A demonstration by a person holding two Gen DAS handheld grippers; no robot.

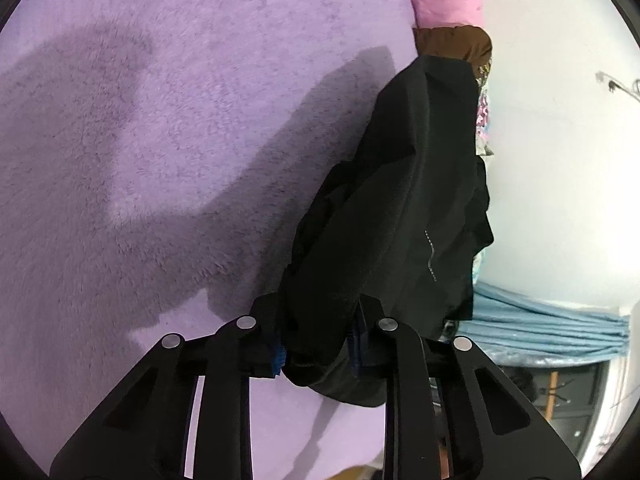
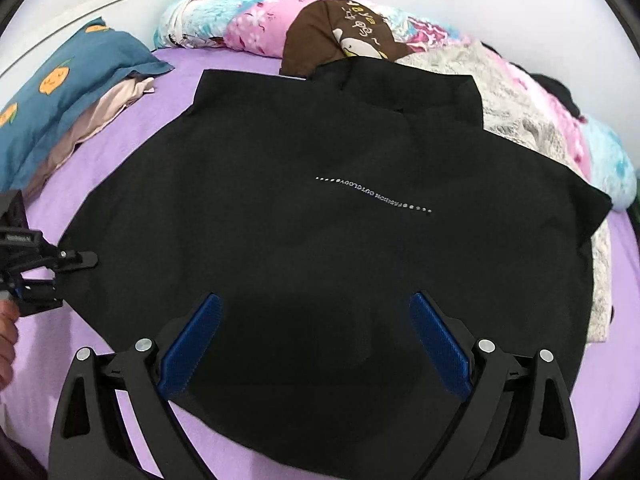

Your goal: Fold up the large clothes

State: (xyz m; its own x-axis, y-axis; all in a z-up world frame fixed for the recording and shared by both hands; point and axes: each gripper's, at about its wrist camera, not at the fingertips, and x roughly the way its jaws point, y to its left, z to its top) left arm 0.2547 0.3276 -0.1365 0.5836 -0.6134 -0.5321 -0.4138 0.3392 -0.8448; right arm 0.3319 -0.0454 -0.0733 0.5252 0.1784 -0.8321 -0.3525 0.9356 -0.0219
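Note:
A large black garment (image 2: 320, 216) with a line of small silver studs lies spread over the purple bed (image 2: 168, 88). My right gripper (image 2: 316, 340) is open just above its near part, blue pads (image 2: 192, 344) wide apart. My left gripper (image 1: 318, 344) is shut on a bunched edge of the black garment (image 1: 400, 220), which stretches away from it. The left gripper also shows in the right wrist view (image 2: 68, 260) at the garment's left edge.
A blue pillow with orange prints (image 2: 68, 80) lies at the far left of the bed. A rolled pink and blue floral quilt (image 2: 248, 20), a brown cushion (image 2: 340, 36) and a pale lace cloth (image 2: 520, 120) lie along the far and right side. A blue curtain (image 1: 540, 328) hangs beyond.

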